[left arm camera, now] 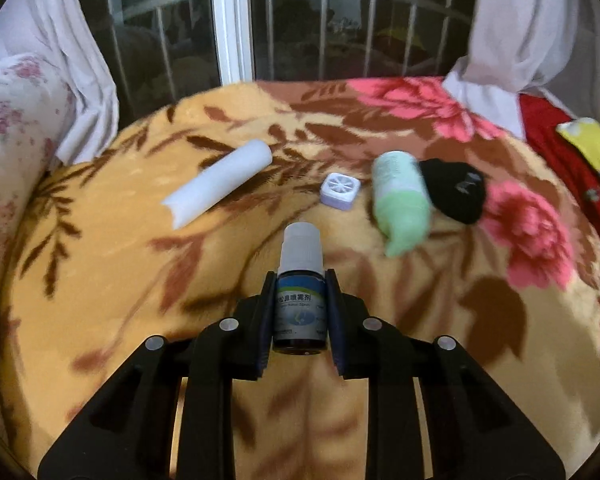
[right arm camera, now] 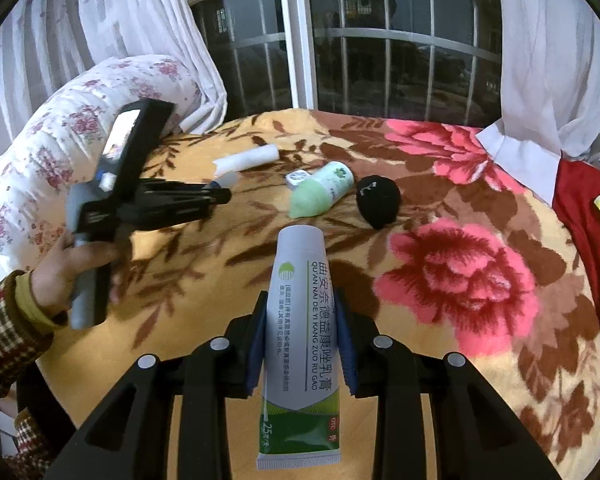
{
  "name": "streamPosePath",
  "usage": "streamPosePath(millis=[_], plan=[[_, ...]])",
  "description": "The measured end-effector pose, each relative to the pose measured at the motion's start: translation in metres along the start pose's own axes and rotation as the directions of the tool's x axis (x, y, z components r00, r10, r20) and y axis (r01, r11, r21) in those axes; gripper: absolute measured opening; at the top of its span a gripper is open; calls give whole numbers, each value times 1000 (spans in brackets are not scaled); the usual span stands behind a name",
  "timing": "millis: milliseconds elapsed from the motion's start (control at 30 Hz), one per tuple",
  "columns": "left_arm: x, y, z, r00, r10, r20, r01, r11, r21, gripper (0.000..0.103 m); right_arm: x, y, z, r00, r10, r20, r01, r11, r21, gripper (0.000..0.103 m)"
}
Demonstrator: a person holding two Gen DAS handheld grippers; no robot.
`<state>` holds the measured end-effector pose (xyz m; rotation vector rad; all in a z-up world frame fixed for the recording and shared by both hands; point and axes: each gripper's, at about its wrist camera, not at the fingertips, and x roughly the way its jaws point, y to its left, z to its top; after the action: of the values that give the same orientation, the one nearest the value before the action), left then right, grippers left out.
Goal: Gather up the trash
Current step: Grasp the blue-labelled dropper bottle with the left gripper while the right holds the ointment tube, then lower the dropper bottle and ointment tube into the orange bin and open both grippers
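Observation:
My left gripper (left arm camera: 300, 280) is shut on a small dark nasal spray bottle (left arm camera: 300, 304) with a white cap, held above the blanket. It also shows in the right wrist view (right arm camera: 220, 192) at the left, held by a hand. My right gripper (right arm camera: 302, 300) is shut on a white and green ointment tube (right arm camera: 300, 320). On the floral blanket (left arm camera: 100, 280) lie a white paper roll (left arm camera: 220, 182), a small white square box (left arm camera: 340, 190), a green and white bottle (left arm camera: 400, 204) and a black sock (left arm camera: 456, 192). The same things show in the right wrist view: roll (right arm camera: 248, 159), box (right arm camera: 297, 178), bottle (right arm camera: 320, 194), sock (right arm camera: 378, 198).
A flowered pillow (right arm camera: 80, 128) lies at the left edge of the bed. White curtains (right arm camera: 548, 60) and a barred window (right arm camera: 380, 40) stand behind. Red cloth (right arm camera: 588, 216) with a yellow item (left arm camera: 592, 148) lies at the right.

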<state>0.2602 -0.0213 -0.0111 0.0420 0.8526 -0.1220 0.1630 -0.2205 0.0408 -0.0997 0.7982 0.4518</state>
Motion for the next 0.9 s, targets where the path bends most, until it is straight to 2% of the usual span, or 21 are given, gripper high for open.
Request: streamPosePath(millis=[133, 267, 433, 500, 633, 767, 900], plan=[[-56, -7, -35, 999, -30, 24, 29, 999, 44, 23, -21, 23, -17, 999, 33, 13, -33, 999, -11, 31], [-112, -17, -92, 997, -76, 18, 73, 992, 100, 23, -47, 58, -48, 995, 95, 9, -95, 995, -25, 31], [-166, -34, -169, 989, -144, -42, 149, 973, 175, 23, -65, 104, -93, 983, 181, -42, -183, 982, -42, 31], [-180, -41, -199, 981, -169, -92, 185, 962, 199, 23, -67, 124, -115, 971, 224, -84, -229, 972, -49, 31], [-183, -50, -253, 950, -204, -236, 255, 943, 214, 23, -58, 156, -154, 938, 285, -196, -299, 953, -49, 31], [-167, -56, -300, 903, -199, -382, 299, 928, 223, 23, -34, 178, -196, 891, 308, -333, -340, 940, -39, 31], [-146, -61, -331, 855, -197, -481, 324, 925, 198, 23, -5, 187, -227, 849, 299, -436, -345, 938, -29, 31]])
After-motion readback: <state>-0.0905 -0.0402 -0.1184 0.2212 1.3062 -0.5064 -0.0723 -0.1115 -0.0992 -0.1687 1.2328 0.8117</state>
